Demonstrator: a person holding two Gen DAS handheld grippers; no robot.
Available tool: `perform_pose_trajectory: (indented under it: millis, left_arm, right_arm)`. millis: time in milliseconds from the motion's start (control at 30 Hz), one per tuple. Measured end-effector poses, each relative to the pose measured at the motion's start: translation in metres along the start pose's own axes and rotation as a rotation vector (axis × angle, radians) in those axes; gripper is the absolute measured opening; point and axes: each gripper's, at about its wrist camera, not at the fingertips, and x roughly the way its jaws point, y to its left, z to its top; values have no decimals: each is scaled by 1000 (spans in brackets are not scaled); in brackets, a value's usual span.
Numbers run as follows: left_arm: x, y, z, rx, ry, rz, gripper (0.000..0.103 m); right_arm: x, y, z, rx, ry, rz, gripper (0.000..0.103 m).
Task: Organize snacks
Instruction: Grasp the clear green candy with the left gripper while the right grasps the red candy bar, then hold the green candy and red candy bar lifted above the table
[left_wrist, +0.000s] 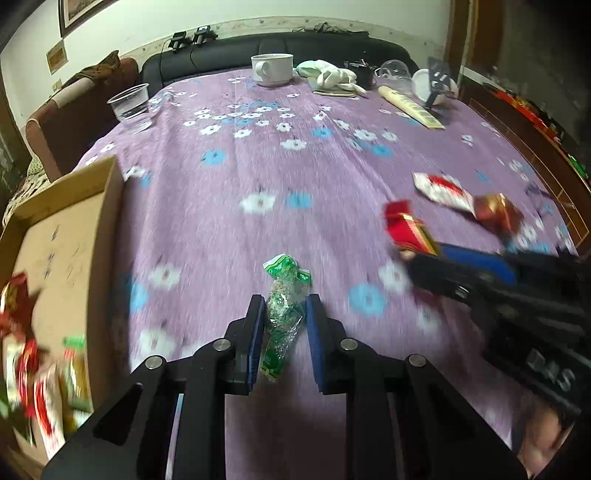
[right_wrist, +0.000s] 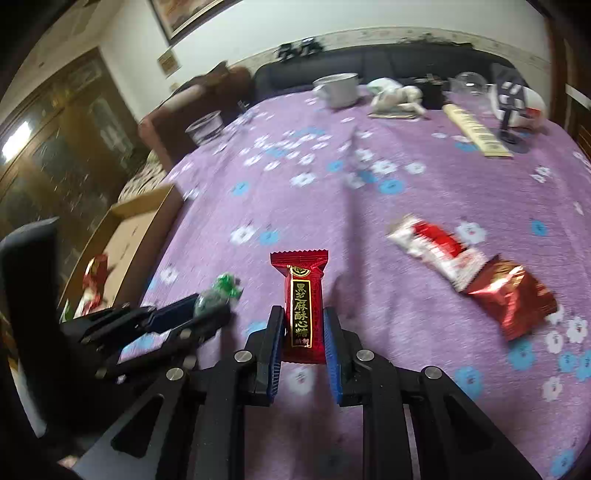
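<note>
While clamped, red candy (right_wrist: 303, 306) fills right jaws.

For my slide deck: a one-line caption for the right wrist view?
Right gripper holds a red candy above the purple tablecloth.

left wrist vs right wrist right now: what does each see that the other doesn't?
Left wrist only: the green-wrapped candy close up between the left gripper fingers, and the green packets inside the cardboard box.

Right wrist only: the gold lettering on the red candy held by the right gripper, and the wooden cabinet.

Both: both held candies, the white-and-red packet, the red foil packet, the white mug, the plastic cup.
</note>
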Motion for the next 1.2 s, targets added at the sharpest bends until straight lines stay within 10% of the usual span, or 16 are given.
perform_pose_trajectory:
  millis: [1200]
  left_arm:
    - [-25,13,-4,-50,-198,72,20]
  right_arm:
    - [-10,16,-7,-54,-85,-7,21]
